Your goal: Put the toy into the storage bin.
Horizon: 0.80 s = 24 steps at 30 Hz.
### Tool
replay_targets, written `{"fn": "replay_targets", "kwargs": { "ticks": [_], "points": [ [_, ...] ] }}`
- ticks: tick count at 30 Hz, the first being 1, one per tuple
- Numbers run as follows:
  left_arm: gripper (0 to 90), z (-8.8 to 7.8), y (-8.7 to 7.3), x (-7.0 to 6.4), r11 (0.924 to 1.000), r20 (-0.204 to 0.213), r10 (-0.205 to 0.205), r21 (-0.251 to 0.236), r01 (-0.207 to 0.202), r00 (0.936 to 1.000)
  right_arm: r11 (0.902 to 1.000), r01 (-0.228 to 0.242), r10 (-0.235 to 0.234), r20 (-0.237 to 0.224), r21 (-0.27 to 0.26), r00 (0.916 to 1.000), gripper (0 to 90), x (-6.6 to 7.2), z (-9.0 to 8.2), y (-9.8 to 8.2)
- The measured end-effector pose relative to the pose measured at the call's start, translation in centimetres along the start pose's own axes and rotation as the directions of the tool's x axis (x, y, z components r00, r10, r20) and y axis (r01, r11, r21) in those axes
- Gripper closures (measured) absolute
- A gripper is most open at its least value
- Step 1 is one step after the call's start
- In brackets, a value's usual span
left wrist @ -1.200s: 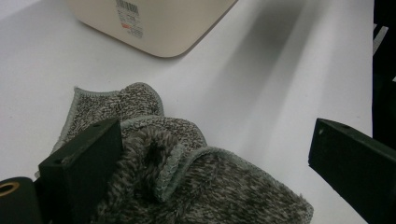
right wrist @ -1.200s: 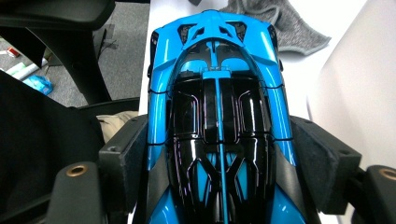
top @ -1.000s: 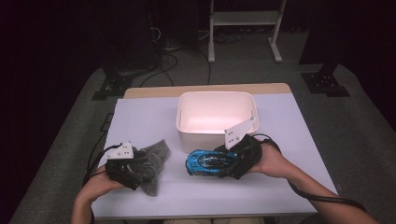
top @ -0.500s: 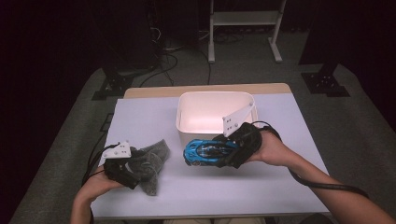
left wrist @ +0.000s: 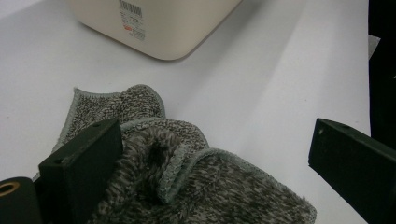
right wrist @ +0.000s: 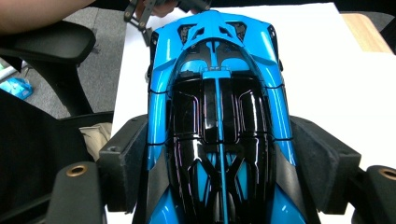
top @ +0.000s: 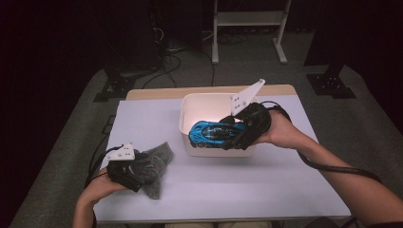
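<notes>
Car (top: 213, 133) is sitting clamped betw. right gripper (top: 236, 134) jaws, hanging over bin (top: 190, 107). Left gripper (left wrist: 215, 158) is resting w/ jaws apart on cloth (left wrist: 187, 186).

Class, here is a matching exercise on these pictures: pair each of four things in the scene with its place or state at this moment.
Things:
1. blue and black toy car
2. grey fuzzy cloth
3. cream plastic bin
4. left gripper

Places or states:
A. stands on the white table, far side
B. jaws wide open over the cloth
C. clamped in the right gripper, held above the bin
D. lies crumpled on the table's near left

Pairs: 1-C, 2-D, 3-A, 4-B
</notes>
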<state>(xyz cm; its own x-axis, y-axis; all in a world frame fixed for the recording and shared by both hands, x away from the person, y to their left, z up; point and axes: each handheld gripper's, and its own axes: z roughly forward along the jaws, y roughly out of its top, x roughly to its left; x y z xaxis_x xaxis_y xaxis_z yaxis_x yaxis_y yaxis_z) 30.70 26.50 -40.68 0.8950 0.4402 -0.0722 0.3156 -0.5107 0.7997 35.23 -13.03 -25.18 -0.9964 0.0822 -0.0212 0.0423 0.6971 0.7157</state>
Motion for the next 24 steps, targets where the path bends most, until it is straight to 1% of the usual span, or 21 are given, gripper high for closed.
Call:
{"fn": "replay_targets", "kwargs": {
  "ticks": [4,5,6,8,9,12,13,14,15,16,18,20,22,24],
  "points": [
    [2.6,-0.1,0.0,0.1,1.0000,-0.002,-0.001,0.001,0.001,1.0000,1.0000,0.001,-0.002,0.009,0.003,1.0000,25.3,-1.0,-0.4,0.5],
    [2.6,-0.1,0.0,0.1,1.0000,-0.002,-0.001,0.001,0.001,1.0000,1.0000,0.001,-0.002,0.009,0.003,1.0000,25.3,-1.0,-0.4,0.5],
    [2.6,-0.1,0.0,0.1,1.0000,-0.001,0.000,-0.001,0.000,1.0000,1.0000,-0.005,0.005,0.014,0.008,0.9999,25.3,-1.7,-0.7,0.8],
    [2.6,-0.1,0.0,0.1,1.0000,-0.001,0.001,0.000,-0.001,1.0000,0.9999,-0.008,0.008,0.014,0.008,0.9999,25.3,-1.9,-0.8,0.9],
    [2.6,-0.1,0.0,0.2,1.0000,-0.002,-0.001,-0.002,0.001,1.0000,1.0000,0.003,-0.004,0.020,0.008,0.9998,25.3,-2.6,-1.0,1.2],
    [2.6,-0.1,-0.1,0.2,1.0000,-0.002,-0.003,-0.003,0.003,1.0000,0.9999,-0.005,0.005,0.023,0.012,0.9997,25.3,-3.4,-1.2,1.5],
    [2.6,-0.1,-0.1,0.2,1.0000,-0.002,-0.005,-0.004,0.005,1.0000,0.9999,0.000,0.000,0.026,0.011,0.9997,25.3,-3.6,-1.2,1.6],
    [2.6,-0.1,-0.1,0.2,1.0000,-0.002,-0.005,-0.004,0.005,1.0000,0.9999,0.000,0.000,0.026,0.011,0.9997,25.3,-3.6,-1.2,1.6],
    [2.6,-0.1,-0.1,0.3,1.0000,-0.003,-0.004,0.000,0.004,1.0000,0.9999,-0.005,0.005,0.022,0.011,0.9998,25.3,-4.2,-1.2,1.8],
    [2.6,-0.1,-0.1,0.2,1.0000,-0.003,-0.004,0.000,0.004,1.0000,0.9999,-0.001,0.001,0.026,0.012,0.9997,25.3,-4.4,-1.2,1.8],
    [2.6,-0.1,-0.1,0.3,1.0000,-0.004,-0.004,0.000,0.004,1.0000,0.9998,-0.009,0.009,0.027,0.018,0.9996,25.3,-4.6,-1.2,1.9],
    [2.6,-0.1,-0.1,0.3,1.0000,-0.007,-0.004,0.000,0.004,1.0000,0.9996,-0.011,0.010,0.030,0.025,0.9995,25.3,-5.5,-1.2,2.1],
    [2.6,-0.1,-0.1,0.3,1.0000,-0.008,-0.006,-0.002,0.006,1.0000,0.9996,-0.014,0.013,0.033,0.026,0.9994,25.3,-5.7,-1.3,2.1],
    [2.6,-0.1,-0.1,0.3,1.0000,-0.007,-0.007,-0.003,0.007,0.9999,0.9993,-0.025,0.024,0.036,0.026,0.9990,25.3,-6.4,-1.3,2.1]
  ]
}}
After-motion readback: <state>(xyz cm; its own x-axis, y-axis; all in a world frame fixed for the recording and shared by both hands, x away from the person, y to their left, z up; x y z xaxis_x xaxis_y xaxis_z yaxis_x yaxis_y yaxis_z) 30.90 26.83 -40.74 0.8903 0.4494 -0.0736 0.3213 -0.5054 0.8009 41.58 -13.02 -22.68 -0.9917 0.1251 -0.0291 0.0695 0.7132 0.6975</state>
